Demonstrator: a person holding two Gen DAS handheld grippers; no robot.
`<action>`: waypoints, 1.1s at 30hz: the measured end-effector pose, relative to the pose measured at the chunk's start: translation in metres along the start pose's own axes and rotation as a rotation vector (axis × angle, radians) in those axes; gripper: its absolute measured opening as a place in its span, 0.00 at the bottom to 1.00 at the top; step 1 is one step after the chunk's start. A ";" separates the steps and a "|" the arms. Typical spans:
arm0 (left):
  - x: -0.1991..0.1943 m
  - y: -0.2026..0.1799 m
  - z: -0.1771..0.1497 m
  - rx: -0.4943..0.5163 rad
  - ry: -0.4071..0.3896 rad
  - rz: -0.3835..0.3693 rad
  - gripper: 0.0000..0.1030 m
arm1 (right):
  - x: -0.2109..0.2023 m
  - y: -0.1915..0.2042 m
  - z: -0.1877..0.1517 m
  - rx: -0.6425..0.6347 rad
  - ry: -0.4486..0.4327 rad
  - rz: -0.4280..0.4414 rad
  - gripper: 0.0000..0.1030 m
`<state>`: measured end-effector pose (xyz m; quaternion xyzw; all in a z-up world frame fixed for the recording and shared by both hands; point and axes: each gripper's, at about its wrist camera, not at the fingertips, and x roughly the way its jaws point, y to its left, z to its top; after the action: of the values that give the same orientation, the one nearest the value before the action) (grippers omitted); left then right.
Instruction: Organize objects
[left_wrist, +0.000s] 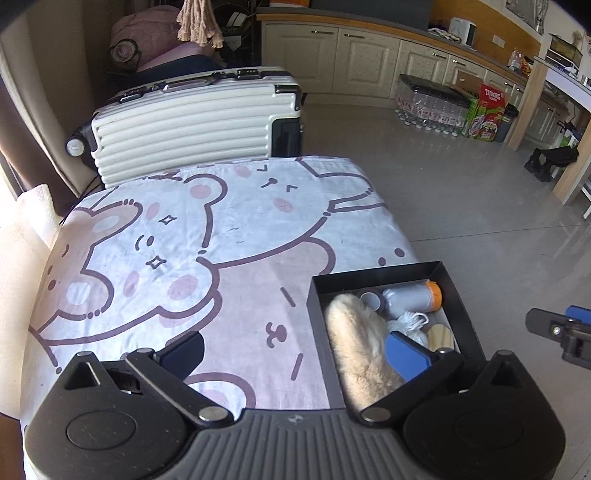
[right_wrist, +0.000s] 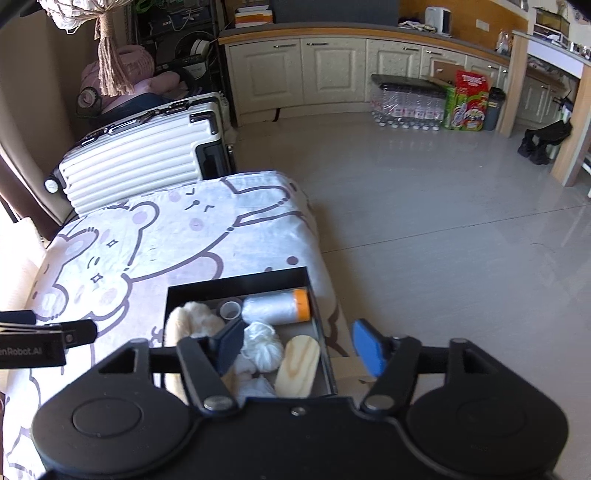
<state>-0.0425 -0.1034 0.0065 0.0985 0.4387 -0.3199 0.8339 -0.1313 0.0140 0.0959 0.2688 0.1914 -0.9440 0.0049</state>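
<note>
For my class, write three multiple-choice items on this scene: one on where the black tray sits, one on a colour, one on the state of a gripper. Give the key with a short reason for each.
1. Where does the shallow black cardboard tray sit?
A. On the floor
B. At the edge of the bear-print cloth-covered table
C. On the white ribbed suitcase

2. What colour is the end cap of the clear plastic film roll in the tray?
A. Orange
B. Green
C. Black

3. How does the right gripper stand?
A. Shut on the oval wooden piece
B. Shut on nothing
C. Open, holding nothing

Key: B, the tray rests on the cloth by the table's edge; A, the cap shows orange; C, its blue pads stand apart with nothing pressed between them.
</note>
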 end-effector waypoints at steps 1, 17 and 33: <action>0.001 0.002 0.000 -0.006 0.005 0.003 1.00 | 0.000 -0.001 0.000 0.001 -0.001 -0.006 0.71; 0.002 0.003 0.000 0.031 0.000 0.034 1.00 | 0.007 -0.006 -0.004 -0.009 0.011 -0.068 1.00; -0.004 0.002 -0.001 0.018 -0.017 -0.002 1.00 | 0.004 -0.010 -0.006 -0.013 0.011 -0.095 1.00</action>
<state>-0.0435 -0.0997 0.0086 0.1026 0.4289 -0.3256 0.8364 -0.1331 0.0260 0.0933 0.2645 0.2099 -0.9405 -0.0394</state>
